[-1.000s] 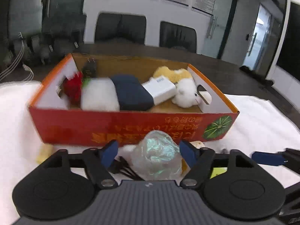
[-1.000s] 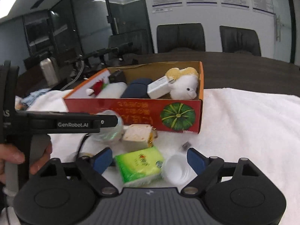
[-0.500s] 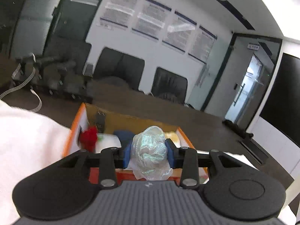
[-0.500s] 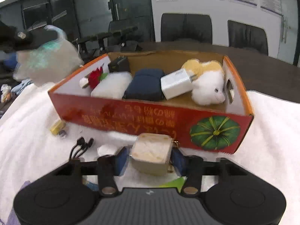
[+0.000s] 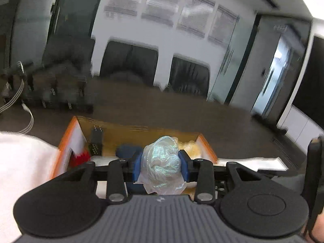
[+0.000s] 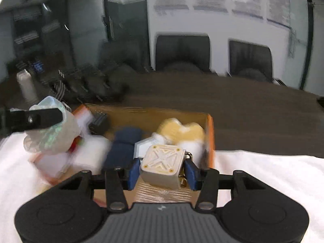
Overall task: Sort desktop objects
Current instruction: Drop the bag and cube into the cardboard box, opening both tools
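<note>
In the left wrist view, a crumpled shiny plastic bag [image 5: 163, 162] is squeezed between the jaws of the left gripper [image 5: 161, 164] and is held up over the orange box [image 5: 68, 141]. A black plug [image 5: 96, 141], something red [image 5: 81, 158] and a dark blue pouch [image 5: 126, 150] can be seen inside the box. The box is set on a white cloth [image 5: 24, 162] on the dark table [image 5: 162, 109].

In the right wrist view, a cream cube [image 6: 163, 166] with a raised X on top is clamped between the jaws of the right gripper [image 6: 163, 171] and is held over the box's near right part. A yellow and white plush toy [image 6: 182, 133] is seen behind it, inside the box.
</note>
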Action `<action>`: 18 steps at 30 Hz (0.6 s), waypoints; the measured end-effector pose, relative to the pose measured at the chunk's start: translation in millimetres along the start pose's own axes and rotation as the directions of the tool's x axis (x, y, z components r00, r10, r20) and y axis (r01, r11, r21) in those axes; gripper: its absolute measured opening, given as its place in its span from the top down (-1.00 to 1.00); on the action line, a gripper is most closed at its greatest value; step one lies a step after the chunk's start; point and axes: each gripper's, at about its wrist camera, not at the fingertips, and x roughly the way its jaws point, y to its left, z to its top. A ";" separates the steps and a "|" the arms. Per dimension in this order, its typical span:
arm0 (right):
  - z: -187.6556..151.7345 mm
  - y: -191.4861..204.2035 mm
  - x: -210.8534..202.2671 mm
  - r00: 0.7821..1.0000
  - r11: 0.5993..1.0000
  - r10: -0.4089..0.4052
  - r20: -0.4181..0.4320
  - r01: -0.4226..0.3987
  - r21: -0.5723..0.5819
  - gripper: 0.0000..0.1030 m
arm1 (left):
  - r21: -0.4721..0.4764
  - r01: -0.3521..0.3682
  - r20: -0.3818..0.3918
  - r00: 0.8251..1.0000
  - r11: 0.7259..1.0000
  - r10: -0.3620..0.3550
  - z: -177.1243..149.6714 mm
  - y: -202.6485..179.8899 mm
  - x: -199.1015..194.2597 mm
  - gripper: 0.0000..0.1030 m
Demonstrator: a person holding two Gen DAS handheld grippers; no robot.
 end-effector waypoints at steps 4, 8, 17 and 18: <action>-7.8 -3.6 42.5 0.989 0.998 -0.050 -0.137 0.044 -0.046 0.10 | -0.031 -0.061 -0.133 0.990 0.998 0.057 -14.3 5.1 65.7 0.25; -11.1 0.9 52.3 0.983 0.997 -0.020 -0.180 0.006 -0.079 0.10 | -0.073 -0.002 -0.229 0.973 0.997 -0.015 -29.8 9.5 91.6 0.21; -2.7 -15.2 30.4 0.983 0.999 0.037 -0.181 -0.039 -0.005 -0.21 | -0.029 -0.007 -0.258 0.966 1.000 -0.001 -9.0 5.9 73.0 -0.55; 1.5 -18.8 25.8 0.984 0.999 0.043 -0.174 -0.041 0.016 -0.25 | -0.036 -0.013 -0.244 0.970 0.999 0.004 -2.6 8.1 66.6 -0.60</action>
